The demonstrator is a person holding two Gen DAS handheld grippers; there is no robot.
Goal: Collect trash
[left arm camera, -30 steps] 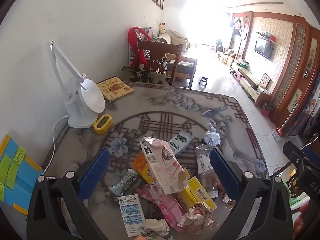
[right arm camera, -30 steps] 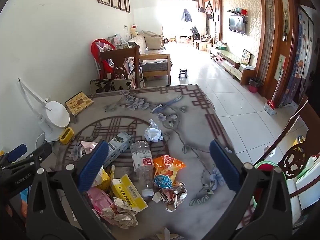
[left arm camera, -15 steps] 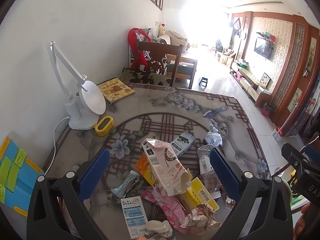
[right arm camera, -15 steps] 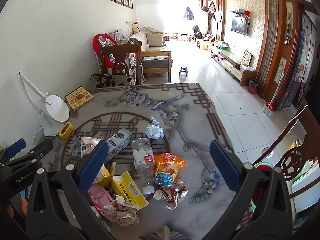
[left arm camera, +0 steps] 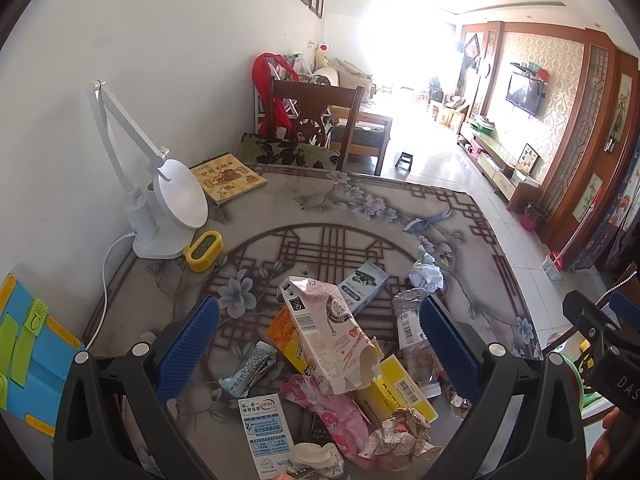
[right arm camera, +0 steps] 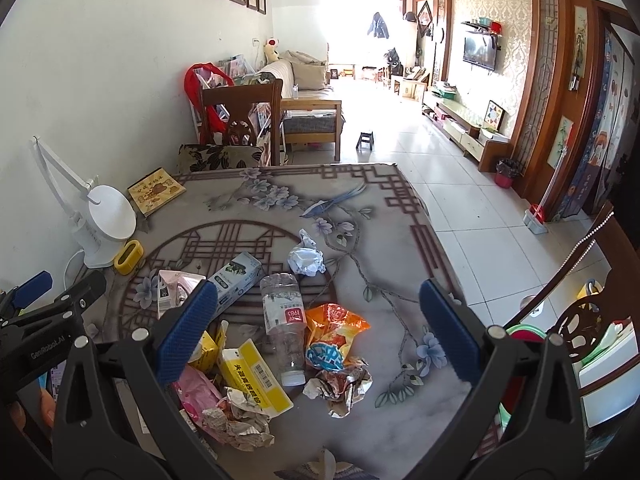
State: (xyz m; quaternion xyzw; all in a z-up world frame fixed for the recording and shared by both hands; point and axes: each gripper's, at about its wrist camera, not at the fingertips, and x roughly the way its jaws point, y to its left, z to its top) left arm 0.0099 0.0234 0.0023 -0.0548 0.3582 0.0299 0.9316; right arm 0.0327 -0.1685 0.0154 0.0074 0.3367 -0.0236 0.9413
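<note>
The left gripper [left arm camera: 318, 338] hangs over the litter with its blue pads spread wide and nothing between them; low in the centre of its view a torn pink-and-white carton [left arm camera: 328, 340] lies on top of the heap. The right gripper [right arm camera: 318, 330] is likewise spread and empty, and a clear plastic bottle [right arm camera: 286, 322] lies in the middle of its frame, just left of an orange snack bag [right arm camera: 332, 334]. A yellow box [right arm camera: 256, 374] and crumpled foil [right arm camera: 340, 386] sit lower down. A ball of white paper [right arm camera: 306, 260] lies above them on the patterned table [right arm camera: 384, 248]. At left stands a white desk lamp [left arm camera: 160, 204].
</note>
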